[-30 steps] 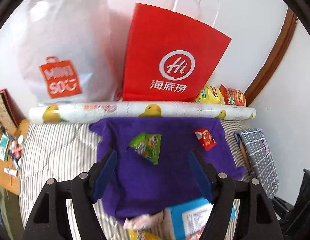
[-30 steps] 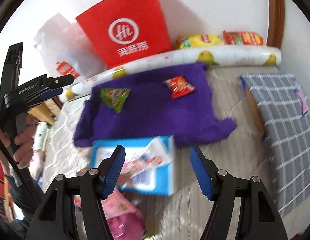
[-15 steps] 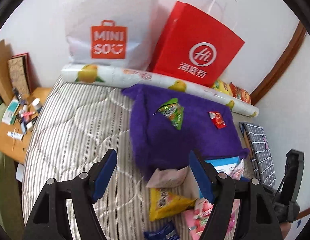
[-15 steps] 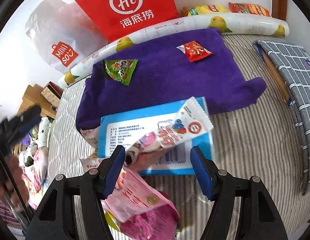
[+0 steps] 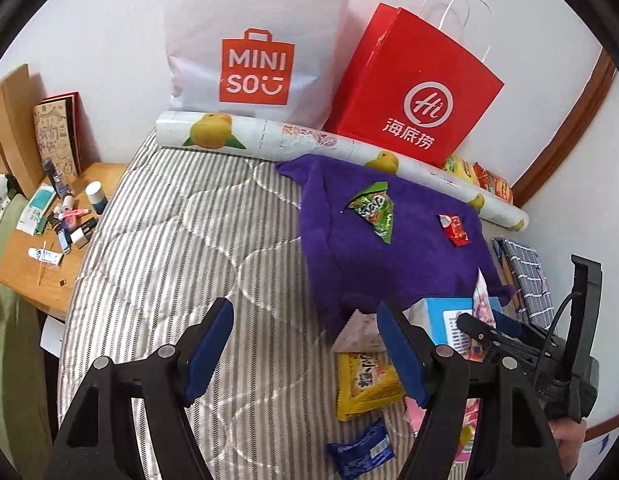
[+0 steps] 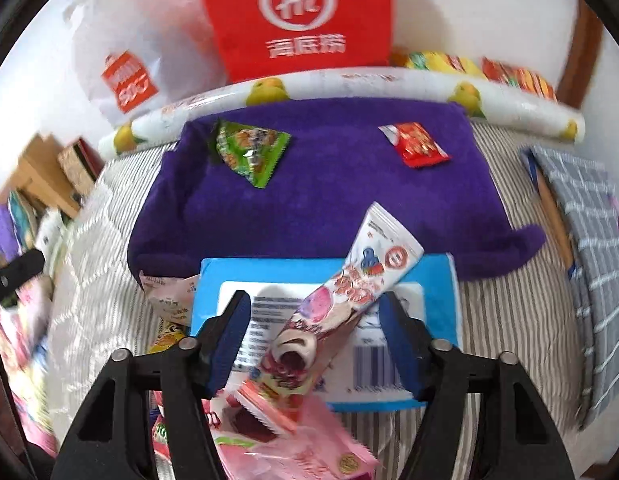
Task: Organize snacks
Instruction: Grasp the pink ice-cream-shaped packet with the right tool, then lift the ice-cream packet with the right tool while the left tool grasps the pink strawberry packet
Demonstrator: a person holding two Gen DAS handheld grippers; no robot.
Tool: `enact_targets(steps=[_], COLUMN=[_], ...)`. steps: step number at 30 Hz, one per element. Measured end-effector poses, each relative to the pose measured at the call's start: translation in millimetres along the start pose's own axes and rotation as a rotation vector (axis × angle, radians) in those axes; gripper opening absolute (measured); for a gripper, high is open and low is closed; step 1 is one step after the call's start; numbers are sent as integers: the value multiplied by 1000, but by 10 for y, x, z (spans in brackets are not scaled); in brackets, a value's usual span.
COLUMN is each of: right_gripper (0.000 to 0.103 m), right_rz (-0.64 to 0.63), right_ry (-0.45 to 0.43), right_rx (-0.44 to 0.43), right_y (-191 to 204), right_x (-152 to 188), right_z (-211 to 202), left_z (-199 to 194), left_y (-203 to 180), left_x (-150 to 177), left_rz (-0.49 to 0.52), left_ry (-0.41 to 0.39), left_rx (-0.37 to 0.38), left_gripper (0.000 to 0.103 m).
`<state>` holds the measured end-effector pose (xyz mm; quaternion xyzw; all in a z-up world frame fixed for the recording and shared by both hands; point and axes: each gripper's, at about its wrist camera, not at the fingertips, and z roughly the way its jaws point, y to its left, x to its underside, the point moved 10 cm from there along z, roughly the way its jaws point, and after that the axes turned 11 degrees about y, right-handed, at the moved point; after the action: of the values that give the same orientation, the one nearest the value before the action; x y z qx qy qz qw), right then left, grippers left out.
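A purple towel [image 6: 329,184] [image 5: 389,248] lies on the striped bed with a green snack packet [image 6: 249,152] [image 5: 373,210] and a red snack packet [image 6: 415,144] [image 5: 453,230] on it. A long white and pink wrapper [image 6: 349,292] lies on a blue box [image 6: 437,280] [image 5: 445,316], between the fingers of my open right gripper [image 6: 315,344]. A pink bag [image 6: 293,440] lies below it. My left gripper [image 5: 305,350] is open and empty over the bed. A yellow packet [image 5: 365,384] and a blue packet [image 5: 361,452] lie to its right.
A white MINISO bag [image 5: 253,48] and a red paper bag [image 5: 413,92] lean on the wall behind a rolled fruit-print mat [image 5: 269,140]. More snack packets [image 6: 485,68] lie behind the roll. A wooden side table [image 5: 41,240] with small items stands at left. A checked cloth [image 6: 589,240] lies at right.
My right gripper has come down close over the long wrapper on the blue box. My left gripper has pulled back and to the left, off the purple towel.
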<state>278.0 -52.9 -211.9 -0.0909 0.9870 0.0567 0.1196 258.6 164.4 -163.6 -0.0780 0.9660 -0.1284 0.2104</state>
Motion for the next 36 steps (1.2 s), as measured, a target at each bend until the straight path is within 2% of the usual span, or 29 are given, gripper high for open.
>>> enact_targets(steps=[2,5,10,14,22,27,36], right_gripper=[28,23,21,21,21,21,21], right_rz=[-45,-64,-59,-50,-29,5,-12], right_ry=[-10,-19,-44,-38,-56,-107,-194], right_rx=[-11,-64,-107,-201,-237,-268,-293], right_y=[103,209,241,322,195,49,18], right_x=[-19,-61,-56,28,296,322,330], right_z=[-4,1,-51,-148,-367,-576,-899], left_z=[0,-10,-28,-27,-48,-47,0], left_y=[24,71,133,127,-32,-267,-653], left_x=[11,44,116,187,339,459,686], left_rz=[-4,-15,-31,-35,-6,30,71], left_ry=[1,2,4,14,22,35,71], left_rx=[2,2,-2,-1,-3,24,54], left_gripper=[73,73,73,73,73,73,73])
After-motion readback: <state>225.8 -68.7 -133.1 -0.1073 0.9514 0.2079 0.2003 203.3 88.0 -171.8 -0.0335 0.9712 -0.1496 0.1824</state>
